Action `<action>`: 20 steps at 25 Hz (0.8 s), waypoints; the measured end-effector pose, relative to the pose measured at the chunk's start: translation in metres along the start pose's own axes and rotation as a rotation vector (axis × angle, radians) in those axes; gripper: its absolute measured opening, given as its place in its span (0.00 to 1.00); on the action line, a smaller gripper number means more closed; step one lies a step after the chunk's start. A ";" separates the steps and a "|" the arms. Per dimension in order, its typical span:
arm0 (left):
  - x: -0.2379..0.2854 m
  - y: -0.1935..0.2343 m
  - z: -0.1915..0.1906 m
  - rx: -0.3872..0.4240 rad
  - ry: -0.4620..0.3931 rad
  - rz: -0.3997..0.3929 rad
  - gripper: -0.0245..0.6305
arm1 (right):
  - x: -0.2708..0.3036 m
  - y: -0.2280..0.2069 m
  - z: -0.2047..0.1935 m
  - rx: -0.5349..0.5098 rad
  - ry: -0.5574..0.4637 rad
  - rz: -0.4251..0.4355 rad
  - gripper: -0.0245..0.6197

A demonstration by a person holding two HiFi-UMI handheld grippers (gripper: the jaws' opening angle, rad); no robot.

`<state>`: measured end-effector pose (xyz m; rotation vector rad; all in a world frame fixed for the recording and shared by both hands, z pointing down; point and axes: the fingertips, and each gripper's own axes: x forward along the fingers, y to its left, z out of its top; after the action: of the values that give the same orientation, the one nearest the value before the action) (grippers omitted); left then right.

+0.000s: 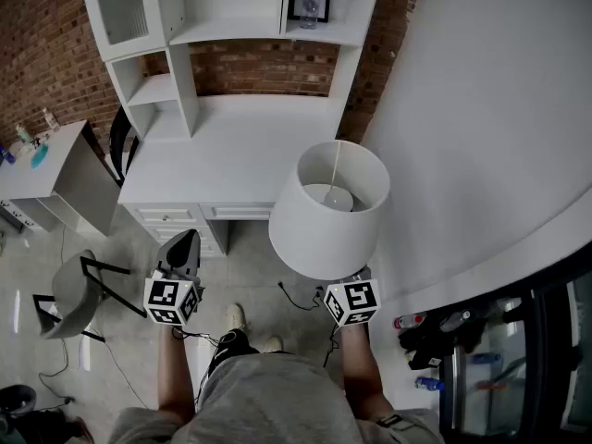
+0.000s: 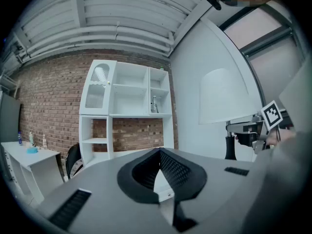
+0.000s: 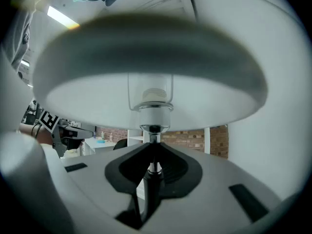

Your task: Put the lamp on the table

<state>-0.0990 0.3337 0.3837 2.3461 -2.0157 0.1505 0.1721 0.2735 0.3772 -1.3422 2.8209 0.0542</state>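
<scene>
1. fingers (image 3: 179, 168) of the right gripper (image 3: 153, 152) are nearly closed and they press from both sides on the thin dark stem of the lamp (image 3: 151, 72), just under the bulb socket.
2. fingers (image 2: 178, 169) of the left gripper (image 2: 158, 152) meet at the tips, and nothing is between them.
3. in the head view the lamp is in the air, upright, with its white shade covering the near right corner of the tabletop (image 1: 231, 155); it does not stand on the tabletop.
4. the right gripper is mostly hidden under the shade in that view, only its marker cube (image 1: 352, 302) shows at the shade's near side.
5. the left gripper is over the floor, in front of the near edge of the tabletop, left of the lamp and apart from it.
6. the tabletop belongs to a white desk with shelves at its far edge, and its surface is bare.
7. a grey chair (image 1: 79, 289) stands on the floor to the left of the desk.
</scene>
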 end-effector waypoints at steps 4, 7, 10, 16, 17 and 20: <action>0.000 0.000 0.001 0.000 -0.005 -0.004 0.04 | 0.000 0.000 0.000 0.002 0.000 -0.001 0.15; 0.001 -0.001 0.002 0.000 -0.007 -0.004 0.04 | 0.000 -0.001 0.001 0.005 -0.006 0.003 0.15; 0.002 -0.002 0.002 -0.002 -0.010 -0.004 0.04 | 0.000 -0.001 0.004 0.004 -0.018 0.012 0.15; 0.008 -0.002 0.002 -0.001 -0.012 -0.003 0.04 | 0.005 -0.002 0.014 0.017 -0.054 0.035 0.15; 0.010 -0.002 0.002 -0.002 -0.011 -0.003 0.04 | 0.006 -0.003 0.016 0.016 -0.056 0.036 0.15; 0.017 0.001 0.000 -0.007 -0.009 0.001 0.04 | 0.014 -0.006 0.016 0.013 -0.054 0.039 0.15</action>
<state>-0.0975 0.3165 0.3851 2.3462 -2.0174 0.1337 0.1679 0.2590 0.3601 -1.2631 2.7983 0.0711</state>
